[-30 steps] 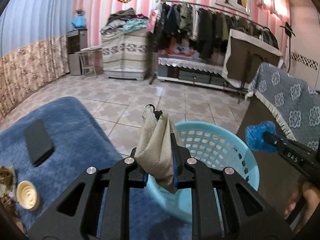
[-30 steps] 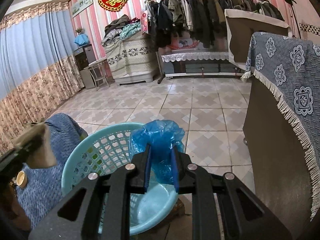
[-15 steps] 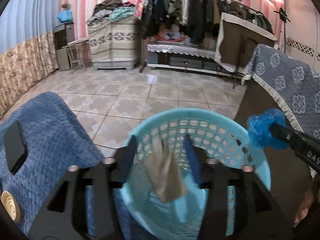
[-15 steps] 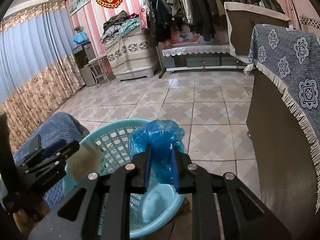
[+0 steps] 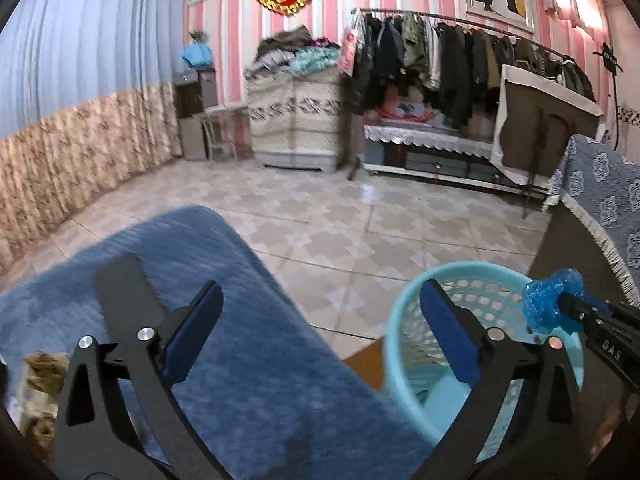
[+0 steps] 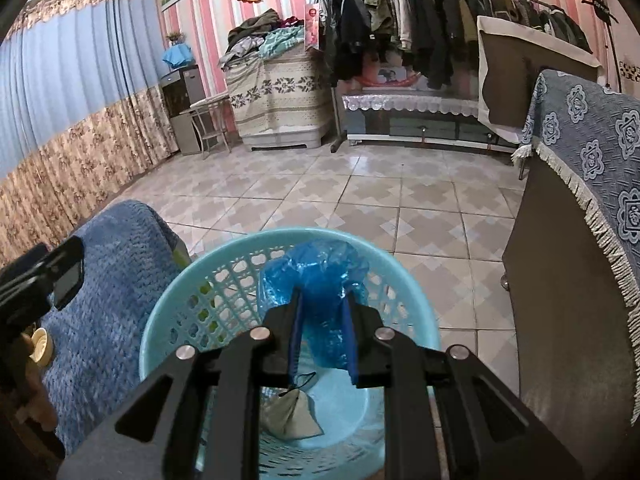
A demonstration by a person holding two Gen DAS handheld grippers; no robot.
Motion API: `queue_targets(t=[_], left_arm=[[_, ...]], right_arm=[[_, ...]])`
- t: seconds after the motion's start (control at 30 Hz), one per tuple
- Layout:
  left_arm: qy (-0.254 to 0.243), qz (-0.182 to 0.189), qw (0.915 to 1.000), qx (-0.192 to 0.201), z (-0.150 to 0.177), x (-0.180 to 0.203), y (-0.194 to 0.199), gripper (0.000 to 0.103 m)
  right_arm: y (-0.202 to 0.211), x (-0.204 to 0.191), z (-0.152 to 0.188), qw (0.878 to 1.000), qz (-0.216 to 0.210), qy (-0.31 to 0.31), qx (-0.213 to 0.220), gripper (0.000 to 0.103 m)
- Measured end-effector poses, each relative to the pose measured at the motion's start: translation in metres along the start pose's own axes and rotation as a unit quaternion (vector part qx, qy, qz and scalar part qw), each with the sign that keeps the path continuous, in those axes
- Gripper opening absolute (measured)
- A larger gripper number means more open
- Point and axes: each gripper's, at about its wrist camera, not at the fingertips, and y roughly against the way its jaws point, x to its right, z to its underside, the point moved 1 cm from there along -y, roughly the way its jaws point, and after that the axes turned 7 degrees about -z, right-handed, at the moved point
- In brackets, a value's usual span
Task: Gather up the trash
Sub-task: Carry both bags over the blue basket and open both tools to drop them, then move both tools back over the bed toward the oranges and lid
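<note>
Right wrist view: the right gripper point(image 6: 320, 336) is seen clamped on a crumpled blue plastic bag point(image 6: 316, 280), held above the round light-blue plastic mesh basket point(image 6: 176, 304); a beige cloth pouch point(image 6: 290, 414) lies on its floor below. Left of the basket, the left gripper point(image 5: 320, 336) is held spread wide and empty over a blue knitted blanket point(image 5: 248, 360).

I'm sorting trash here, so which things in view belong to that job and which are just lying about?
Job:
blue plastic bag, held by right gripper
basket
beige mask in it
left gripper, open

Lying about:
phone on blue blanket
clothes rack
</note>
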Motion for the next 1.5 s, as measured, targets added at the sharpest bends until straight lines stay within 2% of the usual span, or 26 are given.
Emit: queue_targets(t=[0.2,0.27,0.33,0.43,0.53,0.7,1.2,1.5], left_arm=[[0.004,-0.015,0.9999,0.002,0.006,-0.019,0.017,0.097],[0.013,-0.018,0.9998,0.0,0.007,-0.027,0.02,0.097],[0.02,-0.021,0.9996,0.0,0.008,-0.033,0.023,0.097],[0.029,-0.024,0.9993,-0.002,0.009,-0.041,0.027,0.097],[0.031,-0.03,0.9991,0.002,0.009,-0.047,0.033,0.097],[0.034,-0.042,0.9985,0.008,0.009,-0.057,0.045,0.097],[0.066,-0.093,0.9934,0.007,0.032,-0.131,0.098,0.098],[0.1,-0.136,0.9856,-0.002,0.056,-0.189,0.139,0.098]], right_arm=[[-0.006,-0.009,0.001,1.0,0.001,-0.001,-0.003,0.02],[-0.007,-0.011,0.004,1.0,0.0,0.001,-0.005,0.03],[-0.006,-0.013,0.004,1.0,0.0,0.004,-0.001,0.062],[-0.004,-0.015,0.002,1.0,0.0,0.009,0.006,0.068],[-0.003,-0.017,0.002,1.0,0.0,0.018,0.009,0.081],[0.004,-0.02,0.0,0.999,0.001,0.023,0.022,0.094],[0.026,-0.049,0.0,0.998,-0.001,0.043,0.047,0.098],[0.038,-0.085,0.014,0.996,-0.029,0.072,0.049,0.098]])
